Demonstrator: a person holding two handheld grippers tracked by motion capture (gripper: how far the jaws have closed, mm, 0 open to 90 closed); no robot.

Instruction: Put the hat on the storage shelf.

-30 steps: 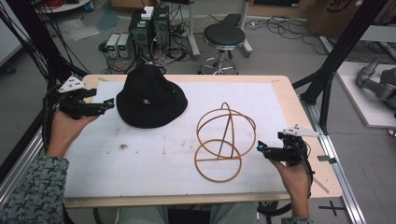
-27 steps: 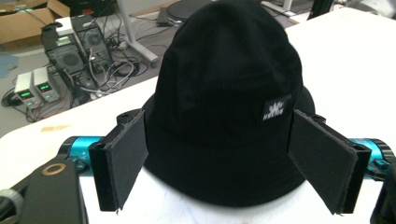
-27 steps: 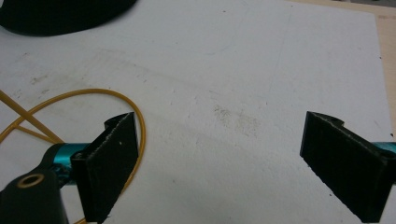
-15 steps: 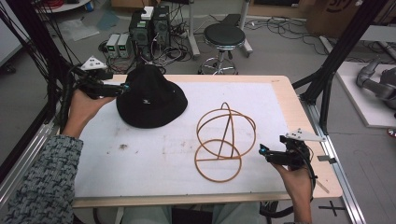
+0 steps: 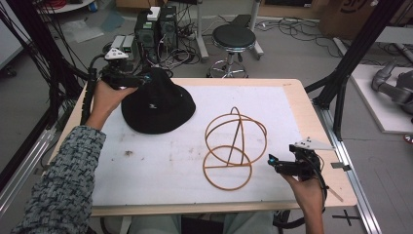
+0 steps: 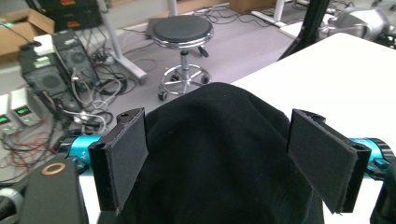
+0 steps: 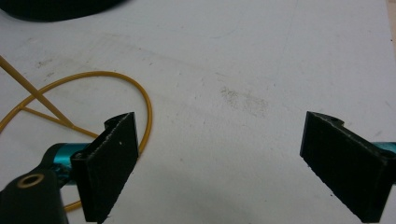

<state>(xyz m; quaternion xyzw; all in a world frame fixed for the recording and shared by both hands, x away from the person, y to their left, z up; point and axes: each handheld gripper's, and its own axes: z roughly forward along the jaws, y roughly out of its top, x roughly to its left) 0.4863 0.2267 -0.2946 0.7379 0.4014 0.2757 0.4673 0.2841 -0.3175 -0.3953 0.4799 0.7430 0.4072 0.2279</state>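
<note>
The counter (image 5: 160, 161) carries a white sheet with scattered smudges; a black hat (image 5: 158, 105) lies crown-up on its far left part; a yellow wire frame (image 5: 234, 146), made of a flat base ring and upright hoops, stands right of centre, well apart from the hat. The left gripper (image 5: 139, 80) sits at the hat's far-left edge; in the left gripper view its jaws are spread wide on either side of the hat's crown (image 6: 224, 154), pads not pressing the fabric. The right gripper (image 5: 272, 161) hovers near the counter's right edge, just beside the frame's base ring (image 7: 116, 79); its jaws are released, with bare sheet between them.
</note>
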